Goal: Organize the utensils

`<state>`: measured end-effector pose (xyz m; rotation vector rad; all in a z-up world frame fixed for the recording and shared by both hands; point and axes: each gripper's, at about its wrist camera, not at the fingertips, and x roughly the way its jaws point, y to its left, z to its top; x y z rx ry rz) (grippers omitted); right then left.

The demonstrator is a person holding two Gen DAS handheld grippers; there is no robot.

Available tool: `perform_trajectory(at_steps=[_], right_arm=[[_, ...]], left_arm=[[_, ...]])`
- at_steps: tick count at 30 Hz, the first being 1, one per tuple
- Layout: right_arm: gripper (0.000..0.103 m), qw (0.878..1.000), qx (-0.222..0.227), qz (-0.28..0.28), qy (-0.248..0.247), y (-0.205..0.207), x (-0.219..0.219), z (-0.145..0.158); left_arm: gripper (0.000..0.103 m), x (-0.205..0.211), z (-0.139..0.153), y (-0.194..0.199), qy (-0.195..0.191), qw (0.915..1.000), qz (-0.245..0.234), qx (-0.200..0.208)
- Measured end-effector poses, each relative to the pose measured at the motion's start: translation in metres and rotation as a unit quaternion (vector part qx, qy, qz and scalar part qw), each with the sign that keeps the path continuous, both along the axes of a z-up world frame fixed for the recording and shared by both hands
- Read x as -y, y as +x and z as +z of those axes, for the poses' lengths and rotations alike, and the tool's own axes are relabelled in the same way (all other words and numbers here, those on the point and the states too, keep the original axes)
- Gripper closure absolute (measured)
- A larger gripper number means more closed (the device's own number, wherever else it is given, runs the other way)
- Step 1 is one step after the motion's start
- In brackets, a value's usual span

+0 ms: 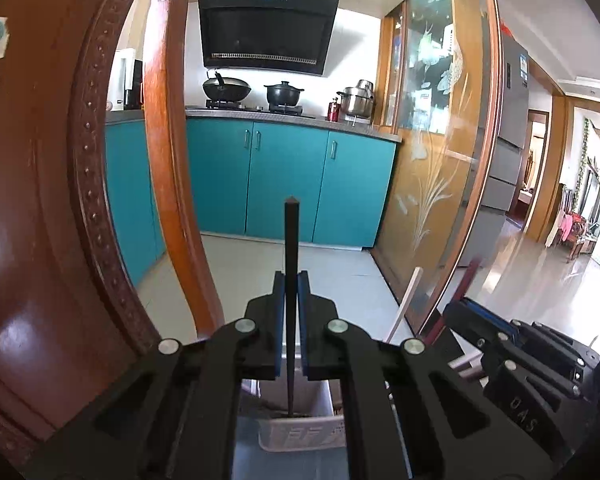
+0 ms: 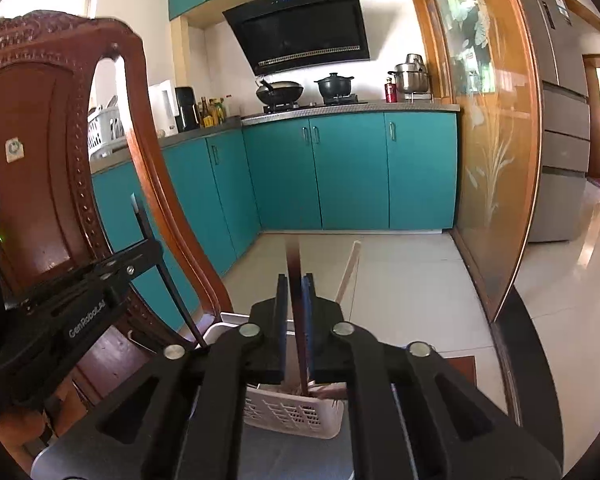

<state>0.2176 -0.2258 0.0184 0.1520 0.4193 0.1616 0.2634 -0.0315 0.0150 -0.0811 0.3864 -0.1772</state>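
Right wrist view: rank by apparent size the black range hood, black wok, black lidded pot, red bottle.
1. Black range hood, by far.
2. Black wok.
3. Black lidded pot, slightly smaller than the wok.
4. Red bottle.

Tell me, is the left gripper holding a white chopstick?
No, the left gripper is shut on a black chopstick standing upright above the white plastic basket.

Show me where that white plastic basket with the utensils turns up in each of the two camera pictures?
Left wrist view: the white basket sits at bottom centre, mostly hidden behind the left gripper, which holds a black chopstick with its lower end down in the basket.
Right wrist view: the basket is again at bottom centre, just below the right gripper.
Shared landmark: the black range hood on the far wall.
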Motion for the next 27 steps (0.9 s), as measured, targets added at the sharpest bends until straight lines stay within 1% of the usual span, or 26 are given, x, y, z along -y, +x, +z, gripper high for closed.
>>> perform_trajectory(at_steps=[1,2,3,4,5,6,7,8,9,10,11,12,13,14,16,19,22,24,27], right_arm=[[0.077,1.0,0.008,-0.002,0.006,-0.008,0.002,0.006],[0.07,1.0,0.017,-0.002,0.012,-0.018,0.002,0.011],[0.064,0.999,0.036,-0.001,0.02,-0.035,0.005,0.021],[0.061,0.999,0.05,-0.003,0.022,-0.048,0.007,0.026],[0.051,0.997,0.068,-0.008,0.024,-0.067,0.009,0.032],[0.036,0.995,0.092,-0.018,0.023,-0.091,0.012,0.038],[0.029,0.993,0.11,-0.027,0.02,-0.111,0.016,0.04],[0.019,0.992,0.121,-0.035,0.015,-0.125,0.019,0.041],[0.016,0.99,0.133,-0.043,0.005,-0.143,0.021,0.041],[0.013,0.989,0.141,-0.051,-0.01,-0.161,0.022,0.039],[0.003,0.988,0.143,-0.057,-0.021,-0.174,0.023,0.037],[0.003,0.987,0.146,-0.065,-0.03,-0.187,0.024,0.034],[0.003,0.985,0.15,-0.075,-0.033,-0.202,0.025,0.031],[0.003,0.984,0.153,-0.083,-0.032,-0.215,0.026,0.028],[0.003,0.984,0.154,-0.084,-0.033,-0.235,0.027,0.025],[0.003,0.985,0.143,-0.081,-0.055,-0.252,0.021,0.02],[0.003,0.982,0.143,-0.086,-0.088,-0.266,0.012,0.014],[0.003,0.982,0.14,-0.086,-0.091,-0.268,0.01,0.013],[0.003,0.984,0.137,-0.082,-0.078,-0.271,0.01,0.014]], left_arm=[[0.095,-0.001,0.002,-0.003,0.002,1.0,0.002,0.002],[0.09,-0.001,0.005,-0.007,0.005,1.0,0.003,0.002],[0.087,-0.003,0.007,-0.012,0.009,0.9999,0.003,0.004],[0.078,-0.004,0.01,-0.02,0.012,0.9999,0.005,0.007],[0.068,-0.007,0.013,-0.032,0.016,0.9998,0.009,0.012],[0.064,-0.01,0.015,-0.044,0.019,0.9996,0.01,0.016],[0.06,-0.013,0.015,-0.055,0.021,0.9995,0.011,0.019],[0.052,-0.016,0.016,-0.071,0.027,0.9993,0.012,0.024],[0.047,-0.018,0.016,-0.084,0.032,0.999,0.015,0.026],[0.038,-0.021,0.016,-0.102,0.037,0.9987,0.019,0.029],[0.031,-0.023,0.016,-0.114,0.038,0.9986,0.017,0.033],[0.025,-0.025,0.016,-0.13,0.039,0.9984,0.012,0.039],[0.014,-0.025,0.015,-0.142,0.04,0.9982,0.009,0.043],[0.009,-0.027,0.014,-0.16,0.04,0.998,0.005,0.049],[0.004,-0.028,0.011,-0.189,0.042,0.9977,-0.008,0.054],[0.004,-0.028,0.006,-0.219,0.045,0.9975,-0.019,0.051],[0.004,-0.028,0.004,-0.25,0.053,0.9968,-0.018,0.056],[0.004,-0.026,0.004,-0.26,0.064,0.9959,-0.012,0.062],[0.004,-0.021,0.004,-0.268,0.08,0.9948,-0.006,0.063]])
